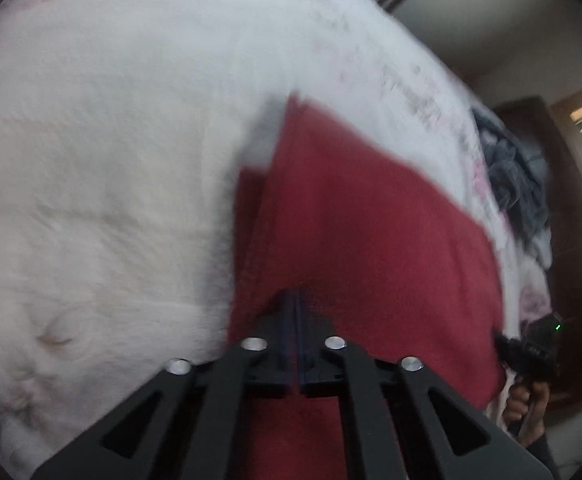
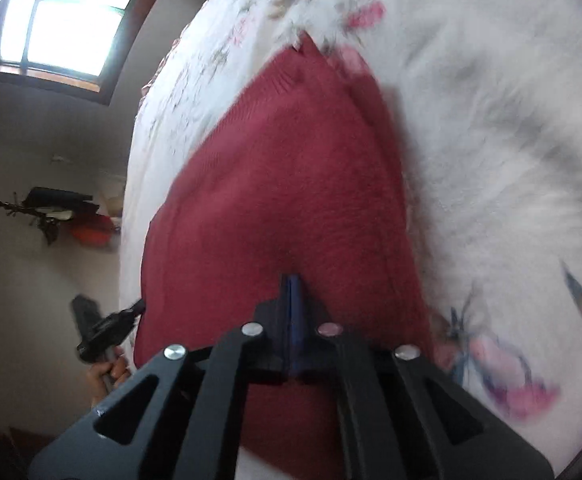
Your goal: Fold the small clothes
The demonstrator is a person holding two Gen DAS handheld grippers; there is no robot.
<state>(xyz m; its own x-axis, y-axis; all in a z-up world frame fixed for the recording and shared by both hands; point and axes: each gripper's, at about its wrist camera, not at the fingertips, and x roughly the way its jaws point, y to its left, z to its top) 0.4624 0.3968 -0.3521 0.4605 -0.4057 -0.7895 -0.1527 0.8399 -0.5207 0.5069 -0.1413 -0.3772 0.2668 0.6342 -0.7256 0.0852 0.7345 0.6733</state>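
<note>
Both grippers pinch a red garment over the bed.
My left gripper and right gripper jaws are clamped on its soft, limp six-o'clock edge.

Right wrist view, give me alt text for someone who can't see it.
The right hand-held gripper, shut, pinches the near edge of a dark red garment spread over a white floral bedspread. At lower left, the left hand-held gripper holds the same garment's edge.

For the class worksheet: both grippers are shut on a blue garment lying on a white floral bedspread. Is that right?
Not quite: the garment is dark red, not blue, as the right wrist view shows plainly. The rest stands: the left gripper and the right gripper are each shut on it, over the white floral bedspread.
</note>
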